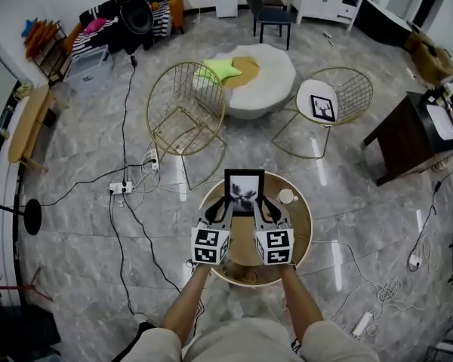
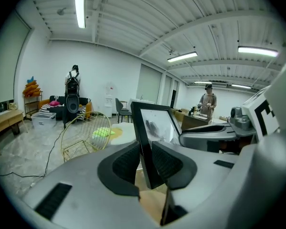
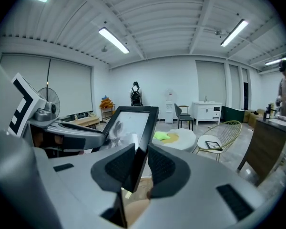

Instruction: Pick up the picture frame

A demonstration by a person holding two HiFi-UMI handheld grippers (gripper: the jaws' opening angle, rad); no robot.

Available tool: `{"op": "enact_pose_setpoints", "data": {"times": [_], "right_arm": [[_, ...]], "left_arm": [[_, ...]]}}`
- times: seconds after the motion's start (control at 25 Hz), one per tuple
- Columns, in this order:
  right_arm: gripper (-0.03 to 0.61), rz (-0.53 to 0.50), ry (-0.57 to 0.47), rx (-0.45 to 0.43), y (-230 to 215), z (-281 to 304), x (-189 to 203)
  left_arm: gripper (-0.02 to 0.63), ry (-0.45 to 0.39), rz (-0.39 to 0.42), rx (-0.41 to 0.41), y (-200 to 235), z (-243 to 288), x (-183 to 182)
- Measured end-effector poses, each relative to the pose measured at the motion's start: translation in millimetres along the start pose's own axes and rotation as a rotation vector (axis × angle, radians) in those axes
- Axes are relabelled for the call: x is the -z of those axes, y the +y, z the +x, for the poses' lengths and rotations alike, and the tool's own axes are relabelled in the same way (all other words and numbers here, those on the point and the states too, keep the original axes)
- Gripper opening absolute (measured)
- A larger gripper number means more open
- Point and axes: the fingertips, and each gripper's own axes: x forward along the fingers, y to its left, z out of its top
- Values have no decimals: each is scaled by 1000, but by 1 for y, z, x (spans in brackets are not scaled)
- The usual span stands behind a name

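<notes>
Gripped the frame (image 1: 244, 191) from both sides. Pinched its left edge in the left gripper (image 1: 226, 207), jaws narrow, pads (image 2: 168, 162) pressed on front and back of the black border (image 2: 144, 142). Pinched its right edge the same way in the right gripper (image 1: 262, 207), jaws narrow (image 3: 136, 168) and tight on the frame (image 3: 133, 128). Held it upright, glass side toward the person, above the far part of the round table (image 1: 303, 236), apart from the wooden top. Showed a grey picture, too blurred to make out. Left a small white cup (image 1: 288, 196) on the table, just right of the frame. Seen beyond the table: a gold wire chair (image 1: 185, 111), a white pouf (image 1: 268, 81) with a green cushion (image 1: 220, 69), and a second wire chair (image 1: 352, 89) with another picture (image 1: 323, 108) on its seat.
</notes>
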Motion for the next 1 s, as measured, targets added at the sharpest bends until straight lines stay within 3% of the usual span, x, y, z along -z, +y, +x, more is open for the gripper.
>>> {"op": "enact_pose_setpoints", "data": {"times": [0.44, 1.0], "right_arm": [[86, -26, -89, 9, -5, -27, -64], [86, -54, -180, 19, -6, -68, -104]], "left_arm": [[78, -88, 49, -7, -15, -22, -68], [78, -167, 115, -18, -42, -53, -111]]}}
